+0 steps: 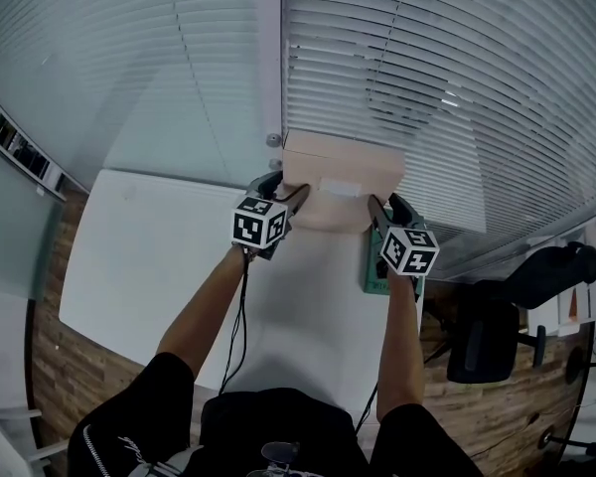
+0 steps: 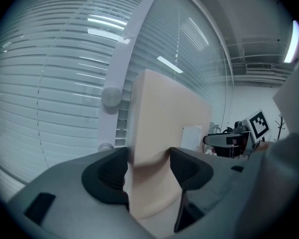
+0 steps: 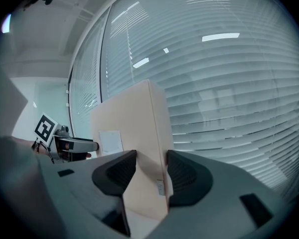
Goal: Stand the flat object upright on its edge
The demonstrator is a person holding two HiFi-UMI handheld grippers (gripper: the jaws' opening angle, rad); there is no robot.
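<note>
A flat beige cardboard box (image 1: pixel 343 179) with a white label stands upright on its long edge at the far side of the white table (image 1: pixel 129 266), close to the window blinds. My left gripper (image 1: pixel 296 199) is shut on the box's left end and my right gripper (image 1: pixel 375 210) on its right end. In the left gripper view the box (image 2: pixel 164 128) fills the gap of the left gripper (image 2: pixel 148 168), both pads against it. The right gripper view shows the box (image 3: pixel 139 128) clamped the same way in the right gripper (image 3: pixel 150 171). Whether its lower edge rests on the table is hidden.
A green flat thing (image 1: pixel 375 271) lies on the table under my right gripper. Window blinds (image 1: pixel 457 97) and a white post rise just behind the box. A black office chair (image 1: pixel 497 336) stands on the wooden floor to the right.
</note>
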